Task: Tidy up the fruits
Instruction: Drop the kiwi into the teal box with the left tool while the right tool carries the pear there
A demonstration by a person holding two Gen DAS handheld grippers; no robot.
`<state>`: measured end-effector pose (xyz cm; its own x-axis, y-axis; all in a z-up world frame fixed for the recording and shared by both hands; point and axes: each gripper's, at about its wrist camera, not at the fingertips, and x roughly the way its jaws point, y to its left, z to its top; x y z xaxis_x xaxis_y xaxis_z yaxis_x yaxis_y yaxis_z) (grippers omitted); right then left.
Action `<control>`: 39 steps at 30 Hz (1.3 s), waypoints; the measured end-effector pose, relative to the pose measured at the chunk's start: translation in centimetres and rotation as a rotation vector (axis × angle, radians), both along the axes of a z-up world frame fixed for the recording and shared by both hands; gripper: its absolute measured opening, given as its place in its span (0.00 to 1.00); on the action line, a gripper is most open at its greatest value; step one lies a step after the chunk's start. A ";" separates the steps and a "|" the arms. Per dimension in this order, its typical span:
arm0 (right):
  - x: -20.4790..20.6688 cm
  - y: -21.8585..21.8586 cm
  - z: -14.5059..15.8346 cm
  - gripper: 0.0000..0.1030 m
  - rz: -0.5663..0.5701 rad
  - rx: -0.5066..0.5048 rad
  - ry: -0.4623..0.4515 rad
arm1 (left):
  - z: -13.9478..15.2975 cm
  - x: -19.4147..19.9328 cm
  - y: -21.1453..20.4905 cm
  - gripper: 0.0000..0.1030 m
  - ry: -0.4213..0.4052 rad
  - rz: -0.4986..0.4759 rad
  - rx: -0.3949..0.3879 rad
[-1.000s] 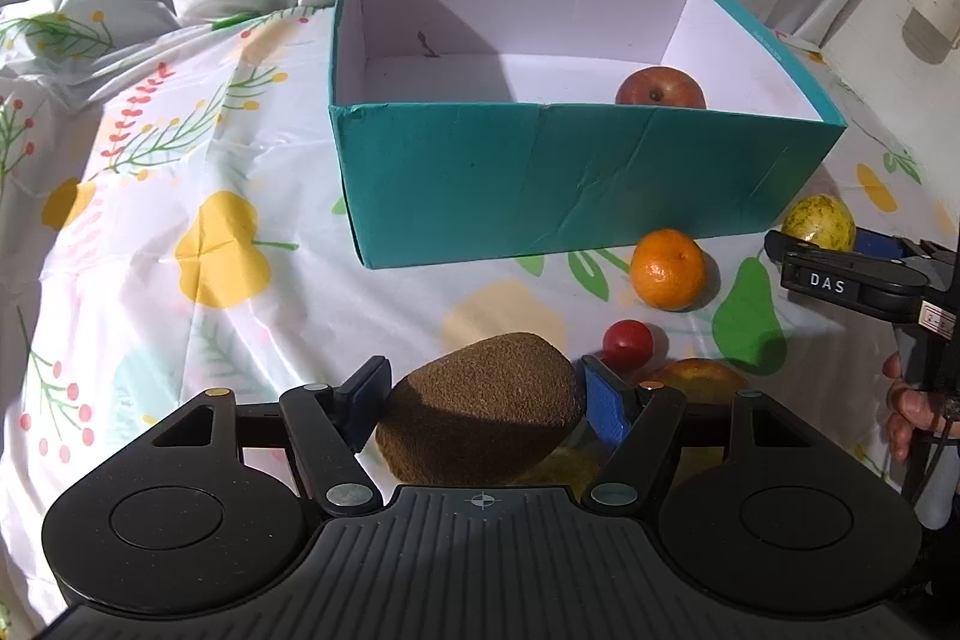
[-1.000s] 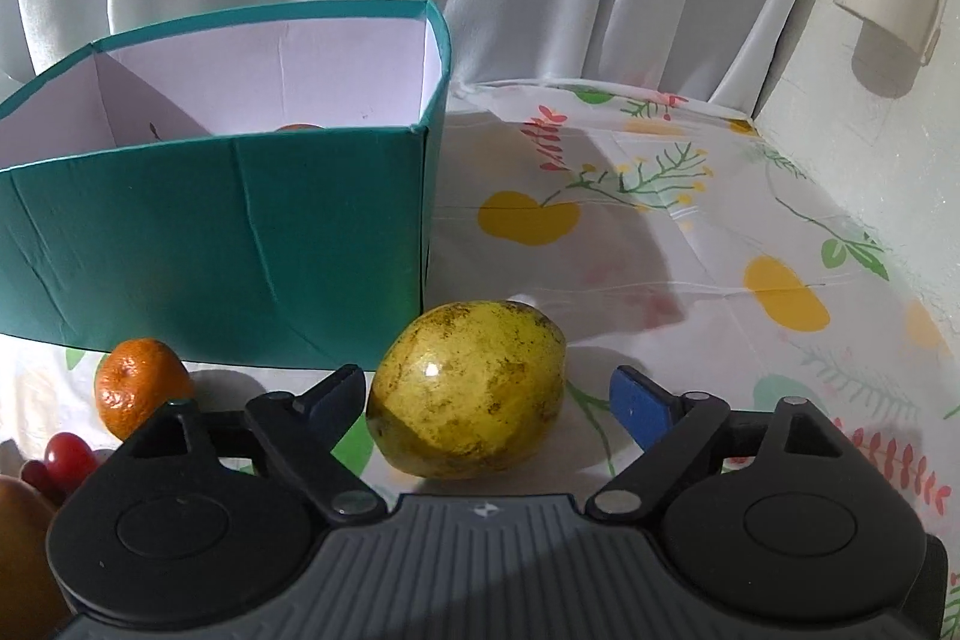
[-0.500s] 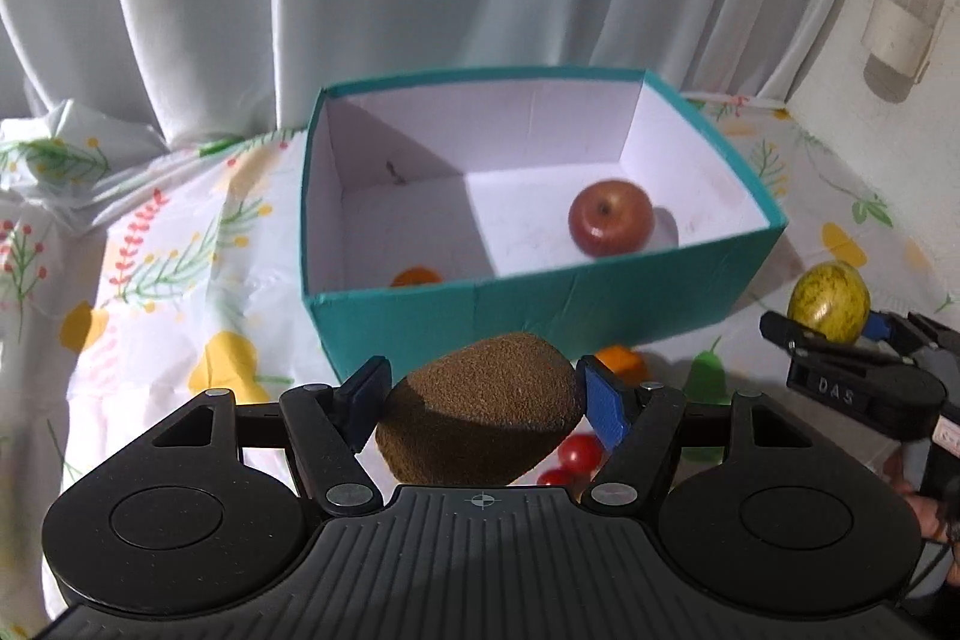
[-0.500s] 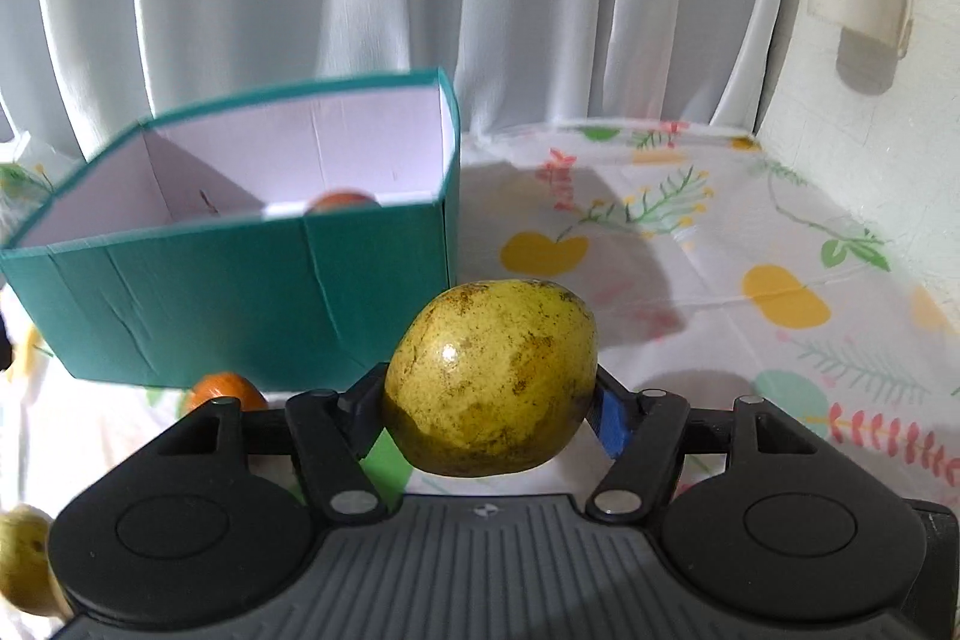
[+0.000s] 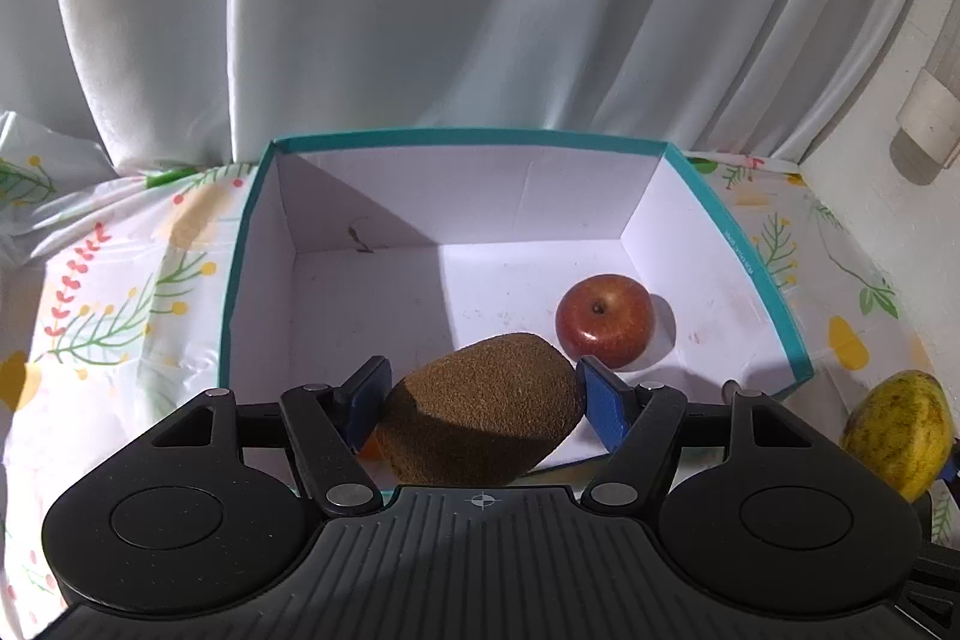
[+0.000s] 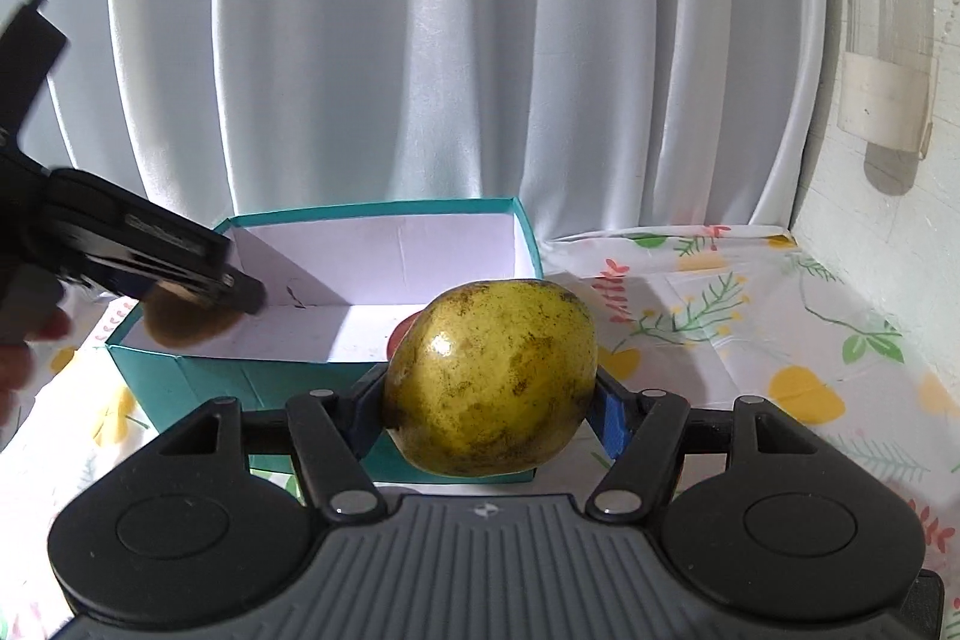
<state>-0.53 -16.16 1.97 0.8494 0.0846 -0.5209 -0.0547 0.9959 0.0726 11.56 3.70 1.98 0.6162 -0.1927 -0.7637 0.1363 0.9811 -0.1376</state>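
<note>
My left gripper [image 5: 480, 388] is shut on a brown kiwi [image 5: 480, 412] and holds it above the near edge of the teal box [image 5: 774, 280]. A red apple [image 5: 603, 319] lies inside the box at the right. My right gripper [image 6: 489, 400] is shut on a yellow-green speckled fruit [image 6: 489, 379], raised in front of the box [image 6: 180, 376]. That fruit also shows at the right edge of the left wrist view [image 5: 897, 430]. The left gripper with the kiwi [image 6: 186, 319] shows at the left in the right wrist view.
A fruit-print tablecloth [image 6: 750, 340] covers the table. White curtains [image 5: 480, 10] hang behind the box. A wall with a white fitting [image 6: 882, 100] stands at the right. A sliver of orange fruit [image 5: 372, 451] shows in the box behind the left finger.
Both grippers have risen with their fruits. The left one has moved forward over the box's near edge; the right one closed on the yellow-green fruit and lifted it off the table.
</note>
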 end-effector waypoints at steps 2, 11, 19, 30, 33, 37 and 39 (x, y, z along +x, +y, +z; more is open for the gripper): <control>0.0 0.1 0.1 0.65 0.004 -0.004 -0.003 | -0.5 0.3 -0.2 0.71 -0.015 0.002 0.017; 0.6 0.4 0.1 0.65 0.007 -0.008 -0.006 | -4.0 2.3 -0.4 0.71 0.062 0.013 0.050; 1.8 0.8 0.4 0.65 0.019 -0.014 -0.019 | -5.7 2.9 -0.1 0.72 0.139 0.000 0.014; 3.6 1.5 0.7 0.65 0.023 -0.046 -0.040 | 0.0 -5.6 1.5 0.95 -0.057 0.013 -0.068; 4.1 1.8 0.6 0.65 0.022 -0.067 -0.054 | -0.1 -6.7 1.8 0.95 -0.045 0.040 -0.035; 5.3 2.2 0.0 0.65 0.029 -0.078 -0.043 | -0.5 -7.0 2.9 0.95 -0.020 0.063 -0.067; 5.8 2.4 -0.4 0.65 0.032 -0.078 -0.032 | -0.9 -7.0 3.1 0.95 0.002 0.072 -0.055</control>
<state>5.26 -13.74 1.55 0.8635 0.0716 -0.4992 -0.0872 0.9962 -0.0079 4.60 6.79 1.11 0.6287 -0.1896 -0.7541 0.0650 0.9792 -0.1920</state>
